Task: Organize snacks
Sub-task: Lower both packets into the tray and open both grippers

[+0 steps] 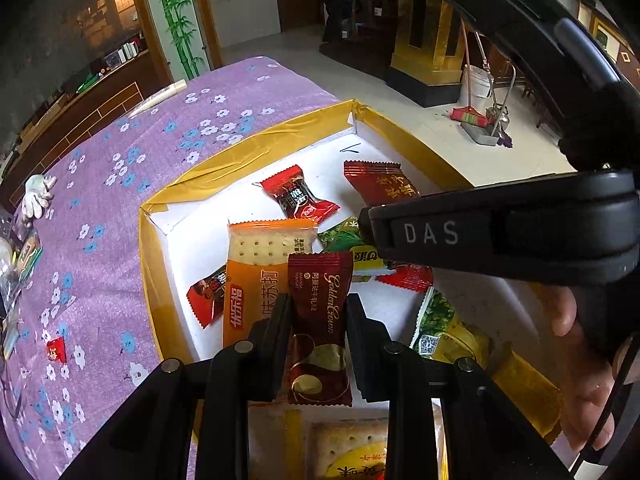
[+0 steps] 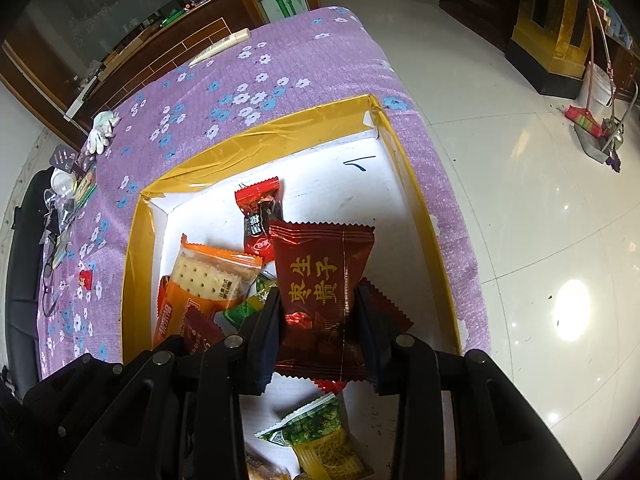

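Observation:
My left gripper (image 1: 318, 312) is shut on a dark red Golden Crown nougat packet (image 1: 320, 344) and holds it upright over the gold-rimmed white box (image 1: 240, 160). My right gripper (image 2: 318, 300) is shut on a wider dark red packet with gold characters (image 2: 322, 256), also above the box (image 2: 260, 136). In the box lie an orange cracker packet (image 1: 256, 280) (image 2: 208, 276), a red candy (image 1: 298, 196) (image 2: 258, 216) and green pea packets (image 1: 440, 328) (image 2: 316, 428). In the left wrist view the right tool's black housing (image 1: 500, 232) crosses over the box.
The box sits on a purple flowered cloth (image 2: 224, 80), close to the table's right edge with tiled floor (image 2: 520, 200) beyond. A small red candy (image 1: 56, 350) (image 2: 85, 280) and a white glove (image 2: 102, 128) lie on the cloth. Clutter (image 2: 64, 200) fills the left edge. A hand (image 1: 580, 360) grips the right tool.

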### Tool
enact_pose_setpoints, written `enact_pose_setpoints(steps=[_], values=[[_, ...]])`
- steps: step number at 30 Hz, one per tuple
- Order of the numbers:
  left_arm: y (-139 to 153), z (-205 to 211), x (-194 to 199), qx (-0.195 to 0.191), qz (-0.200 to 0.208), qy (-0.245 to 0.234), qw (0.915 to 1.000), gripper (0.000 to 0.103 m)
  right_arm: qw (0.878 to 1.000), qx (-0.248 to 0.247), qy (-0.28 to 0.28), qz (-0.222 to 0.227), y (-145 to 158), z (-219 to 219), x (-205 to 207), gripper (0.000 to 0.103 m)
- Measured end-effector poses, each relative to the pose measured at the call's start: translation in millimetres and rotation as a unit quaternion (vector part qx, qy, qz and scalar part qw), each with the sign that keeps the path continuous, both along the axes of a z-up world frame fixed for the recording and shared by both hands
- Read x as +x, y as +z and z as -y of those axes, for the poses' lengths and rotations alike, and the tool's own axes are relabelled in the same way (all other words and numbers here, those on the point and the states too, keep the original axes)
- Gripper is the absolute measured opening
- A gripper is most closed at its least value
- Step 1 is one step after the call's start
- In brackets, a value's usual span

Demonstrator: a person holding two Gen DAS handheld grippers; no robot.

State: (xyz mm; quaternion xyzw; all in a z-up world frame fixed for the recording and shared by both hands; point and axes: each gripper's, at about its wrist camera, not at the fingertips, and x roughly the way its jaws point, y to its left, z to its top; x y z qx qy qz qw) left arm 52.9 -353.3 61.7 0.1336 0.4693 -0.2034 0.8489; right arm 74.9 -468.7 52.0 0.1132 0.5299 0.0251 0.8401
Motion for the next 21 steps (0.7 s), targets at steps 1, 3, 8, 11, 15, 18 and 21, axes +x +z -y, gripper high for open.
enact_pose_setpoints(steps=[1, 3, 8, 11, 15, 18, 21], values=[[-0.3, 0.4, -0.2, 0.0, 0.0, -0.001, 1.0, 0.027, 1.0, 0.0, 0.0, 0.0, -0.1, 0.4, 0.1, 0.034], [-0.1, 1.0, -1.0, 0.001, 0.0, -0.001, 1.0, 0.027, 1.0, 0.0, 0.0, 0.0, -0.7, 0.2, 0.1, 0.034], [-0.7, 1.1, -1.0, 0.001, 0.0, -0.002, 1.0, 0.028, 1.0, 0.001, -0.001, -0.001, -0.8, 0.1, 0.1, 0.035], [-1.0, 1.6, -1.4, 0.001, 0.0, -0.003, 1.0, 0.028, 1.0, 0.0, -0.001, 0.0, -1.0, 0.3, 0.2, 0.035], [-1.0, 2.7, -1.5, 0.0, -0.001, -0.004, 1.0, 0.028, 1.0, 0.001, -0.001, -0.001, -1.0, 0.1, 0.2, 0.035], [-0.2, 3.4, -2.6, 0.0, 0.002, -0.006, 1.0, 0.028, 1.0, 0.001, 0.0, -0.001, -0.9, 0.2, 0.5, 0.035], [-0.5, 3.8, -2.6, -0.001, 0.002, -0.006, 1.0, 0.028, 1.0, -0.001, -0.001, -0.001, -1.6, -0.1, 0.0, 0.035]])
